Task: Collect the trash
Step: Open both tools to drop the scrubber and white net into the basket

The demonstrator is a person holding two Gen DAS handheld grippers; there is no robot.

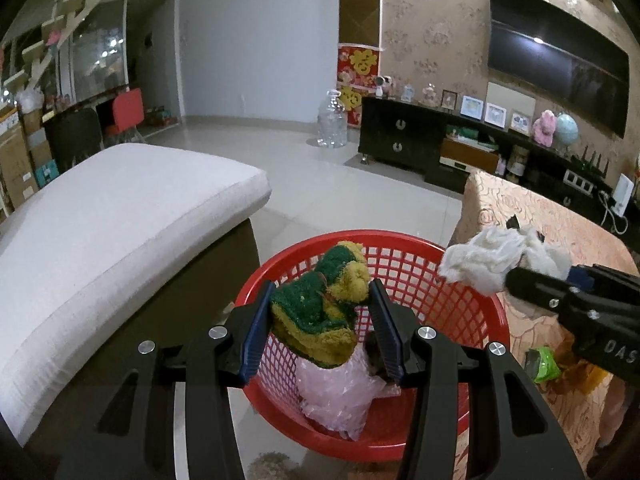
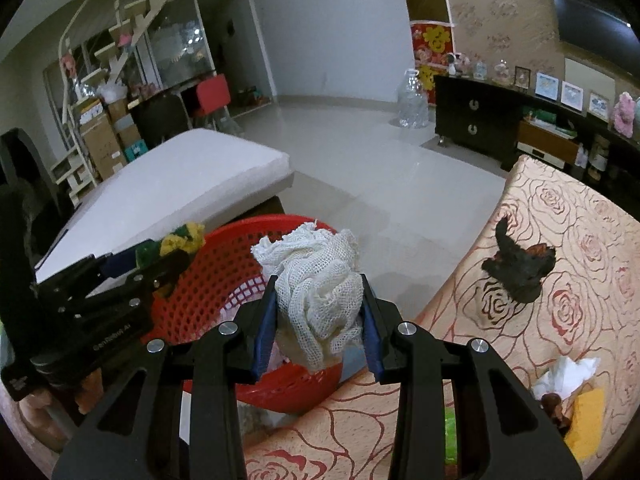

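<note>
Black arms of the left tongs (image 1: 320, 320) fill the bottom of the left wrist view, and between their blue pads sits a green and yellow scouring sponge (image 1: 326, 306), folded and squeezed, with both pads pressing its sides. It hangs directly over the red plastic laundry basket (image 1: 486, 322), whose mesh wall shows behind and below it. Inside the basket lies a crumpled pink plastic bag (image 1: 340, 396).

To the right in the same view, the right tongs (image 1: 516, 276) reach in from the edge, closed on a bunched white mesh cloth (image 1: 492, 262) that sits just beyond the basket's right rim, over the edge of the bench (image 1: 560, 220) covered in a rose-patterned cloth.

From the right wrist view, the white mesh cloth (image 2: 320, 300) is clamped between the blue pads of the right tongs (image 2: 320, 320), its loose folds spilling above and below the fingers. The red basket (image 2: 208, 292) lies beneath and to the left of it, and the left tongs (image 2: 160, 256) enter from the left with the sponge (image 2: 182, 240) over the basket's far rim.

On the bench (image 2: 520, 360) to the right lie a dark brown scrap (image 2: 518, 266), a crumpled white tissue (image 2: 568, 376) and a yellow piece (image 2: 588, 420), all well apart from both tongs.
</note>
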